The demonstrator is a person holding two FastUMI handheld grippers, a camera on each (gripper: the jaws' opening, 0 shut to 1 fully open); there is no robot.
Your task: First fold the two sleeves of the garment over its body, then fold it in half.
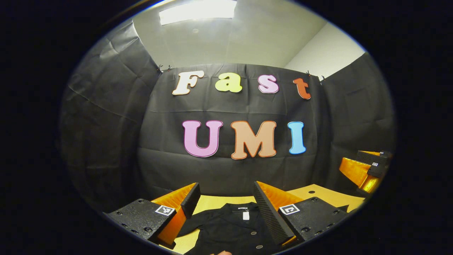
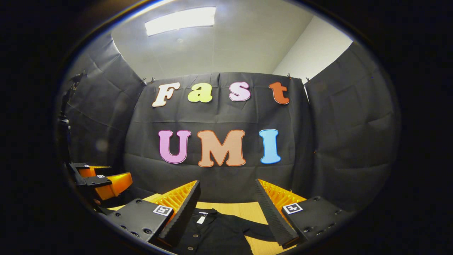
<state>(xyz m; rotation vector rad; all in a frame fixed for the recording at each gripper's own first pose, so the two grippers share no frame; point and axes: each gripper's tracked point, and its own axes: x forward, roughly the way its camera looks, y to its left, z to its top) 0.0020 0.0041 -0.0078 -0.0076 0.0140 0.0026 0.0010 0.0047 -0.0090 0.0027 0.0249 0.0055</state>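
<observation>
While both grippers hang up in the air looking at the booth's back wall, the biggest thing around is the black cloth wall [image 1: 226,170] itself, wrapping from about 9 o'clock round to 3 o'clock in both views, with pale ceiling above it and a bright ceiling light [image 1: 198,10] up at 12.

Next down in size is the wooden table [image 1: 329,196], a yellowish strip low in the left gripper view from roughly 5 to 7 o'clock; you get the same table [image 2: 244,209] at 6 in the right gripper view.

Lying flat on it is the black garment [image 1: 230,226], collar toward the wall, buttons running down the front, a small white tag at the neck. In the right gripper view the garment [image 2: 216,230] sits at 6 with one sleeve stretched out sideways toward 5 o'clock, so not folded over the body yet.

The left gripper [image 1: 226,202] has its fingers spread wide apart with nothing between them, hovering above the garment, not touching it. Same deal for the right gripper [image 2: 226,202]: fingers wide, holding nothing, clear of the cloth.

Each one also catches the other: the right gripper [image 1: 368,170] shows off at 4 o'clock in the left gripper view, and the left gripper [image 2: 102,180] sits at 8 o'clock in the right gripper view.
</observation>
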